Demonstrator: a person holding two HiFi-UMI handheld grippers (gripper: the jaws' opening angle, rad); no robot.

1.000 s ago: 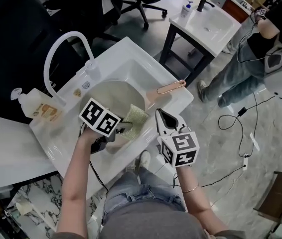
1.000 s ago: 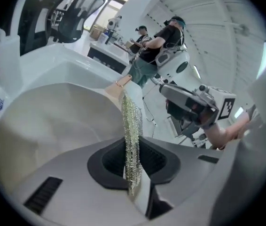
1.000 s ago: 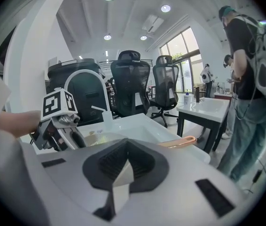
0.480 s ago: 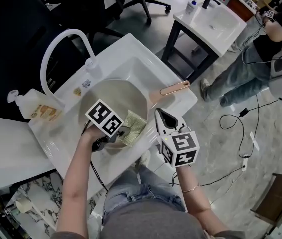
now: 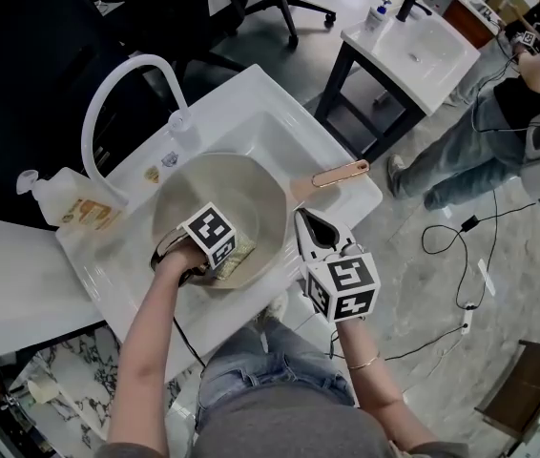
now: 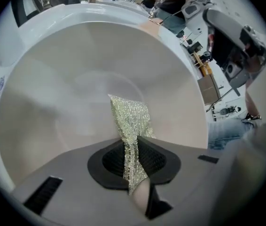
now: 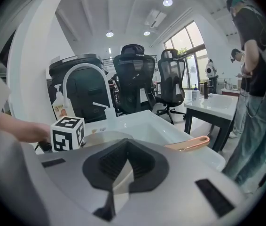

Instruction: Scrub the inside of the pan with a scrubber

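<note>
The left gripper (image 5: 215, 254), clenched on the glittery green mesh scrubber (image 6: 131, 119), has dropped into the round beige pan (image 5: 224, 184) (near its six o'clock wall) in the white sink (image 5: 251, 95): scrubbing starts. The right gripper (image 7: 123, 166) waits closed, empty.

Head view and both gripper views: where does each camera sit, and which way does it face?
Head view: on the person's head, looking down at the pan in the sink; both forearms, left tool and right tool show.
Left gripper view: on the left tool, looking into the pan; its jaws grip the scrubber.
Right gripper view: on the right tool, looking over the sink toward office chairs; its empty jaws show.
Shared: head and right gripper views both show the pan handle.
</note>
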